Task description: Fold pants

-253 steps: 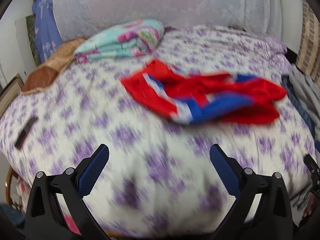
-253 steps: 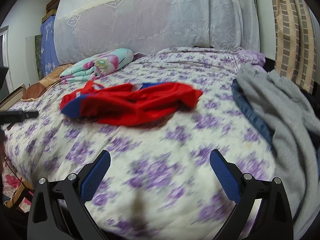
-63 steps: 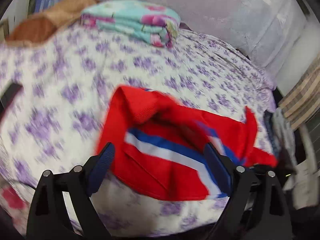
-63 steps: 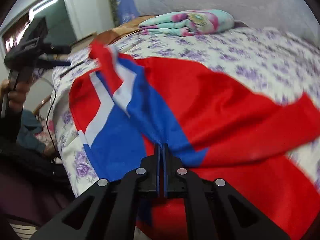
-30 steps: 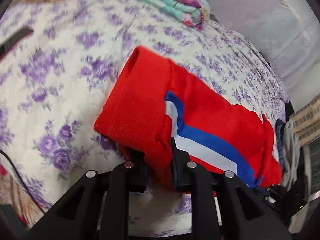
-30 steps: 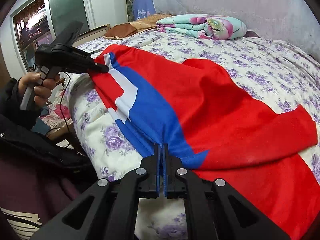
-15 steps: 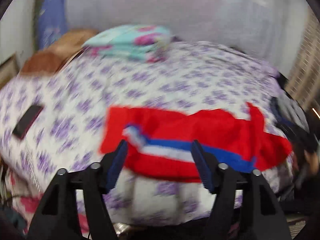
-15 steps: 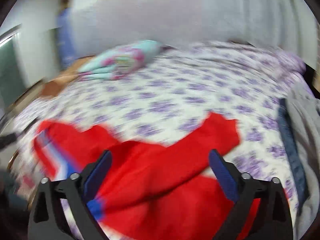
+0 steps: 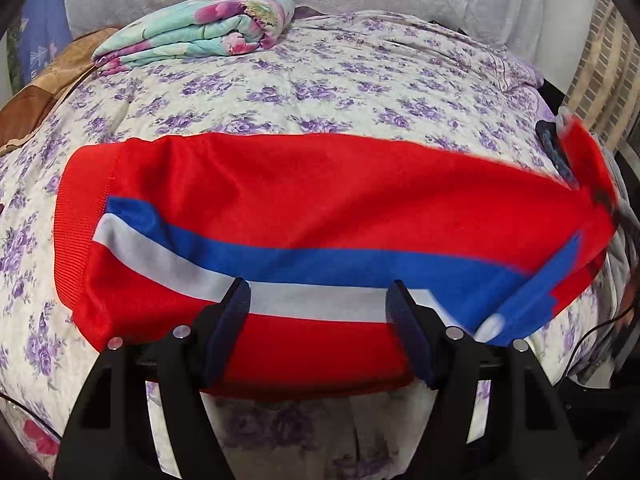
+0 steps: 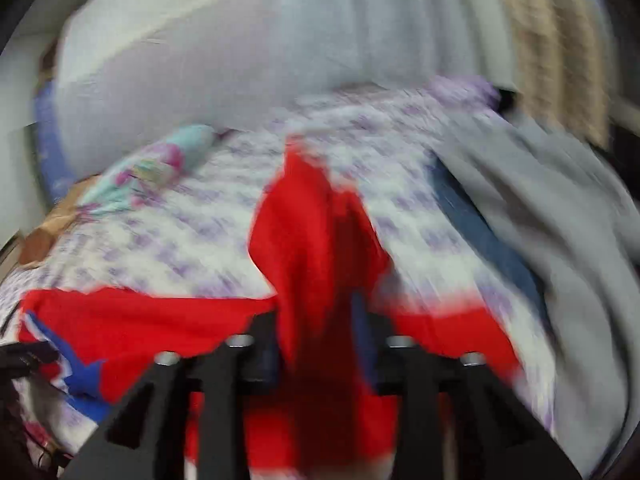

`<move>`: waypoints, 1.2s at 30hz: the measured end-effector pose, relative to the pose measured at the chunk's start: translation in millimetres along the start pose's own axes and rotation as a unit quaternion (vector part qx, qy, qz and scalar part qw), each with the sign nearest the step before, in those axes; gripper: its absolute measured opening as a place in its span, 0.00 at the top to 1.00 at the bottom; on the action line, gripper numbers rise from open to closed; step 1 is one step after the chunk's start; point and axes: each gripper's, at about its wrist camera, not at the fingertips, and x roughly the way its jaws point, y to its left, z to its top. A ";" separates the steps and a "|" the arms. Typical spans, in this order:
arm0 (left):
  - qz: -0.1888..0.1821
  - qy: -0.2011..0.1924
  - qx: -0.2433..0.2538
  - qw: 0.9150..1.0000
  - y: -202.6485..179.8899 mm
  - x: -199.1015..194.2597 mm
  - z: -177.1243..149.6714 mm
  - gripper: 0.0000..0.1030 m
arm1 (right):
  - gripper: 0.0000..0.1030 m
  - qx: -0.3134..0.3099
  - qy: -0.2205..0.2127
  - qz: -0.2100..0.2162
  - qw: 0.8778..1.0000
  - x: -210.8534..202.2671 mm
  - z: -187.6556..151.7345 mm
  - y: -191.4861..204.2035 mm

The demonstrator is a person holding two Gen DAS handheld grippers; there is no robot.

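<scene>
pants now flat, left tongs agape

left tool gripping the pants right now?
No. The left tool stands open over the red pants, blue fingers spread apart.

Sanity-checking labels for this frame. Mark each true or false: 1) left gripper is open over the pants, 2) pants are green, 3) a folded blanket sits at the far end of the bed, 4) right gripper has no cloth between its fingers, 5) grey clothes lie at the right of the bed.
1. True: the left gripper is open above the pants.
2. False: they are red with a blue and white stripe.
3. True: a folded floral blanket lies on the bed near the headboard.
4. False: red cloth stands between the fingers of the right gripper; blur hides the grip.
5. True: grey clothes are piled there.
</scene>
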 end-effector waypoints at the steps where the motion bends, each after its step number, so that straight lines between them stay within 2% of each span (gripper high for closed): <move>1: -0.001 -0.001 0.003 1.000 -0.9 -0.1 -0.8 0.33 | 0.51 0.027 0.028 0.002 0.999 6.0 -18.0 -11.5; 2: -0.001 -0.001 0.007 1.000 -1.8 -0.5 -1.8 0.33 | 0.51 0.055 0.043 0.012 0.997 7.1 -29.2 -22.2; 4: -0.002 0.000 0.011 1.000 -1.6 -0.1 -1.7 0.32 | 0.48 0.077 0.021 0.022 0.997 -6.6 -33.8 -34.6; 5: 0.001 0.000 0.016 1.000 -3.0 0.5 -1.6 0.32 | 0.42 0.075 0.007 0.020 0.997 -14.3 -29.7 -36.6; 6: 0.003 0.001 0.020 1.000 -4.0 0.8 -1.9 0.31 | 0.29 0.074 -0.003 0.022 0.997 -20.0 -25.4 -37.9; 7: 0.005 0.002 0.024 1.000 -5.3 -0.2 -3.0 0.31 | 0.21 0.079 -0.006 0.030 0.996 -23.1 -20.1 -39.2; 11: 0.001 0.001 0.019 1.000 -1.4 -6.2 -5.0 0.31 | 0.19 0.138 0.030 0.062 0.988 -10.7 -7.6 -55.5; 12: 0.002 0.000 0.018 1.000 0.4 -7.7 -5.7 0.31 | 0.25 0.165 0.050 0.060 0.983 -2.7 -8.1 -63.2; 13: 0.005 0.000 0.016 1.000 2.8 -8.7 -6.9 0.31 | 0.58 0.182 0.061 0.051 0.980 0.2 -7.8 -72.3; 14: 0.009 0.000 0.013 1.000 5.0 -9.4 -8.1 0.31 | 0.72 0.190 0.067 0.042 0.979 4.0 -8.3 -77.7; 15: 0.010 0.000 0.011 1.000 6.9 -10.1 -8.8 0.31 | 0.94 0.187 0.070 0.056 0.978 7.8 -5.6 -78.8; 16: 0.012 -0.001 0.007 1.000 8.7 -11.1 -9.1 0.31 | 0.94 0.175 0.043 0.097 0.979 0.3 0.5 -77.5; 18: 0.014 -0.001 -0.003 1.000 13.1 -13.1 -8.1 0.31 | 0.95 0.132 -0.028 0.139 0.981 -25.8 10.2 -67.1; 19: 0.017 0.002 -0.004 1.000 13.9 -13.5 -7.8 0.31 | 0.95 0.126 -0.042 0.144 0.981 -34.2 9.7 -66.3; 21: 0.025 0.004 0.001 1.000 14.1 -14.8 -9.8 0.31 | 0.95 0.139 -0.021 0.128 0.982 -31.6 -1.2 -74.5; 23: 0.031 0.005 0.003 0.999 16.3 -13.9 -14.3 0.31 | 0.90 0.146 0.070 0.089 0.983 -3.1 -25.5 -86.6; 24: 0.035 0.005 0.004 0.999 17.2 -13.6 -16.3 0.31 | 0.90 0.150 0.090 0.095 0.980 2.4 -33.9 -90.9; 26: 0.039 0.005 0.005 0.999 17.3 -15.5 -17.6 0.31 | 0.84 0.121 0.079 0.083 0.986 -18.8 -27.5 -85.1; 27: 0.042 0.006 0.007 0.999 16.7 -17.5 -17.7 0.31 | 0.76 0.099 0.068 0.060 0.991 -38.0 -18.4 -78.7; 29: 0.042 0.008 0.008 0.999 15.1 -24.1 -17.8 0.31 | 0.76 0.078 0.038 0.042 0.995 -64.4 -3.5 -71.6; 30: 0.041 0.007 0.012 0.999 12.2 -29.0 -17.3 0.31 | 0.72 0.062 0.017 0.012 0.998 -79.0 4.5 -64.5; 31: 0.041 0.005 0.016 0.999 9.9 -32.0 -17.1 0.29 | 0.45 0.044 -0.021 -0.053 0.997 -95.3 13.3 -55.3; 32: 0.039 -0.004 0.028 0.999 3.2 -38.3 -16.2 0.27 | 0.28 0.031 -0.059 -0.086 0.994 -107.0 21.7 -47.9; 33: 0.038 -0.013 0.039 0.998 -2.8 -42.0 -15.1 0.22 | 0.15 0.016 -0.090 -0.102 0.991 -117.4 31.5 -37.1; 35: 0.041 -0.025 0.060 0.997 -12.7 -41.6 -12.8 0.17 | 0.15 -0.009 -0.099 -0.117 0.988 -115.4 45.6 -25.8; 36: 0.053 -0.026 0.067 0.996 -14.1 -37.8 -11.2 0.17 | 0.15 -0.019 -0.088 -0.123 0.988 -107.2 52.8 -20.7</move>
